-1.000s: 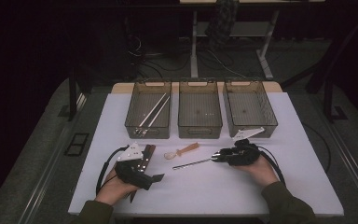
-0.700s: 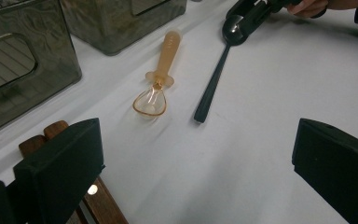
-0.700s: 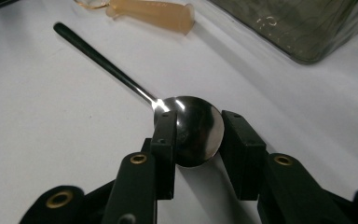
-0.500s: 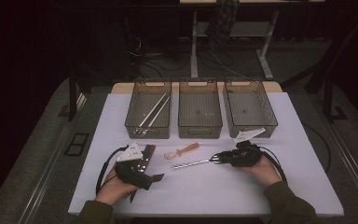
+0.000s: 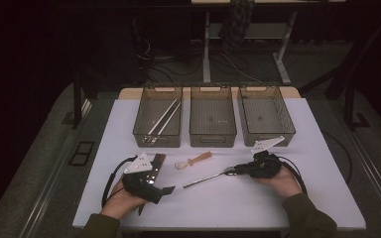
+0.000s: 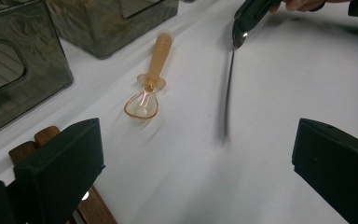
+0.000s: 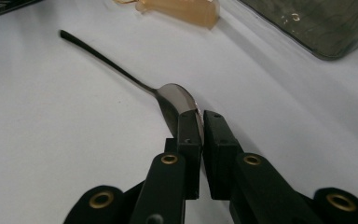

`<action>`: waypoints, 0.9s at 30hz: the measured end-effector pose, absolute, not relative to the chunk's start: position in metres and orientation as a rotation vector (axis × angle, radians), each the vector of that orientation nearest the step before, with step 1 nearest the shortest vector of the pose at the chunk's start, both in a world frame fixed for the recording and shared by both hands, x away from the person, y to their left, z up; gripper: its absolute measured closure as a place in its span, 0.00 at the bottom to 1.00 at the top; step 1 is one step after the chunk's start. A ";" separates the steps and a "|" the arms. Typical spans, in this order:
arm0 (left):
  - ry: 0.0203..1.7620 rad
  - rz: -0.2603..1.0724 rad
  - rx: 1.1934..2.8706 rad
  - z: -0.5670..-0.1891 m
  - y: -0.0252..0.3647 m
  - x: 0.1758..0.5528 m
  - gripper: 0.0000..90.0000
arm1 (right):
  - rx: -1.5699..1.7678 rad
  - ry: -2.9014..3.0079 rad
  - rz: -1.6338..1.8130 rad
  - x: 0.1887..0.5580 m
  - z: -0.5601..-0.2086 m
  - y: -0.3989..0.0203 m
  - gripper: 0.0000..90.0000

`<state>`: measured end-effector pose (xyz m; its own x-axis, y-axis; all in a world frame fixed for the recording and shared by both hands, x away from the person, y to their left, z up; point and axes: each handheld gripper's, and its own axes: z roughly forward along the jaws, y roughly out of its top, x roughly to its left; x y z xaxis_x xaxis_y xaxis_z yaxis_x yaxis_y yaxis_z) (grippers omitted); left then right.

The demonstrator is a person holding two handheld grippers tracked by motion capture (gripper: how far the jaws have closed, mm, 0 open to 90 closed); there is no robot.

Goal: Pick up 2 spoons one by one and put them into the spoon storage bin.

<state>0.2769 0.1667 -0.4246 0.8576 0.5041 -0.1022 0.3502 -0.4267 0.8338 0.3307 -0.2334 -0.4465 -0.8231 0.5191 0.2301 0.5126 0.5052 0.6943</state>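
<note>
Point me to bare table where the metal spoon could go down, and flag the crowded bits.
Free: the near strip between left gripper and right gripper, and the right edge beyond the right bin. Middle bin looks empty too. Crowded: around the metal spoon, amber spoon and wooden-handled knife.

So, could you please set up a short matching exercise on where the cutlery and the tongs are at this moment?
Things:
1. metal spoon
2. orange plastic spoon
3. chopsticks
4. left tongs

Places or states:
A. lying in the leftmost bin
B. open, holding nothing
C. bowl pinched in the right tongs
D. lying free on the white table

Pairs: 1-C, 2-D, 3-A, 4-B
</note>
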 end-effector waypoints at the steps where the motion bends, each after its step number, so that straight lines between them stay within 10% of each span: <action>1: 0.620 0.200 2.059 -0.425 0.167 0.277 0.01 | 0.931 2.720 1.252 0.330 -0.446 -0.233 0.96; 27: 0.603 0.200 2.072 -0.426 0.166 0.277 0.01 | 0.982 2.654 1.262 0.325 -0.432 -0.244 0.98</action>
<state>0.2767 0.1659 -0.4258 0.8660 0.4914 -0.0926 0.3390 -0.4410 0.8310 0.3253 -0.2444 -0.4324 -0.7983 0.5603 0.2210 0.5251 0.4676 0.7110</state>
